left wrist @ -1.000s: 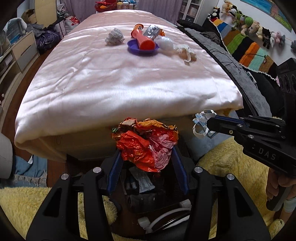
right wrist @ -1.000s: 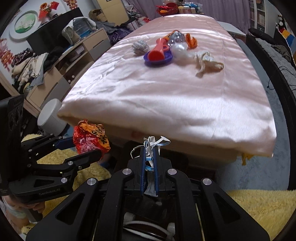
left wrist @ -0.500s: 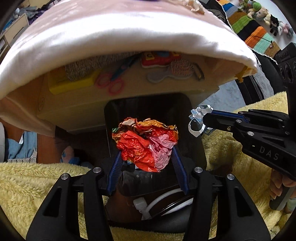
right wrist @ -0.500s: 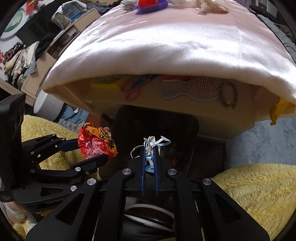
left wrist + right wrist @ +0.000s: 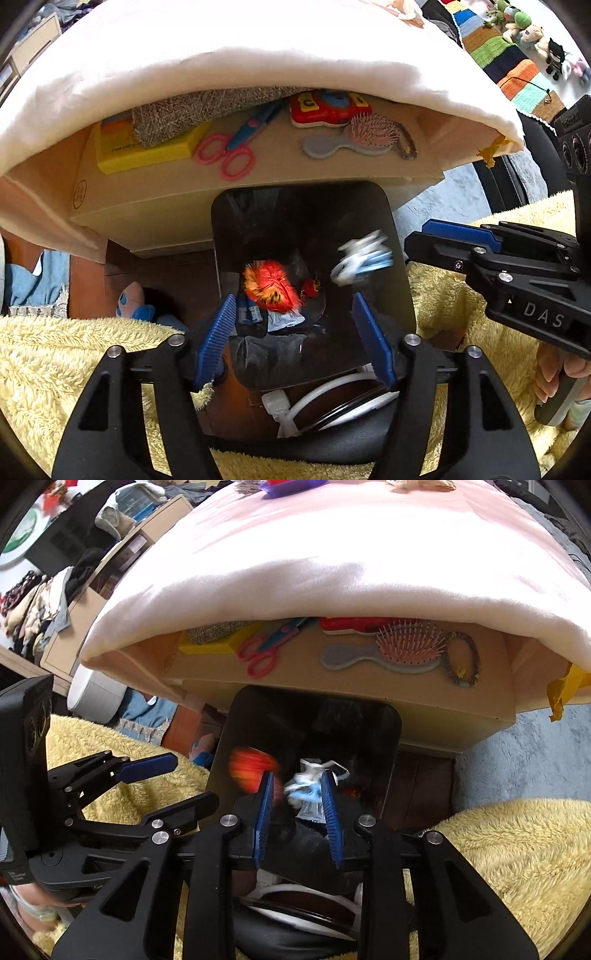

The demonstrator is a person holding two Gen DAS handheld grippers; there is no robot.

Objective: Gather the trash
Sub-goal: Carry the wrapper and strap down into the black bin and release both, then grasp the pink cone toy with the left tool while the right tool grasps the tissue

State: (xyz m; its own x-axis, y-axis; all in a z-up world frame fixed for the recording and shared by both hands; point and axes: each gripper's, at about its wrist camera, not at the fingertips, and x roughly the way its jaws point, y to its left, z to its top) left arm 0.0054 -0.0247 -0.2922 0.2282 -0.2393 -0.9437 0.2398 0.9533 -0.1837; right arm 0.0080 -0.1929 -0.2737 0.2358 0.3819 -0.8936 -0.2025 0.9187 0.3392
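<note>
A black trash bin [image 5: 400, 280] stands on the floor under the table's front edge; it also shows in the right wrist view [image 5: 392, 734]. My left gripper [image 5: 295, 339] is open above the bin. A crumpled red-orange wrapper [image 5: 271, 286] is blurred in mid-air inside the bin, free of the fingers; in the right wrist view [image 5: 251, 770] it is a red blur. My right gripper [image 5: 297, 814] is open beside the left one. A white-and-blue scrap [image 5: 312, 784] is blurred just past its fingertips, also seen falling in the left wrist view [image 5: 362, 262].
A shelf under the pink tablecloth [image 5: 258, 48] holds pink scissors [image 5: 231, 155], a hairbrush [image 5: 364, 138], a yellow box [image 5: 147, 147] and a red toy [image 5: 328, 109]. Yellow fluffy fabric [image 5: 62, 354] lies on both sides of the bin. More trash and a purple plate [image 5: 291, 485] sit far back on the table.
Both grippers have opened. The red-orange wrapper and the white-and-blue scrap have left the fingers and are dropping into the bin. Both grippers tilted further down over the bin.
</note>
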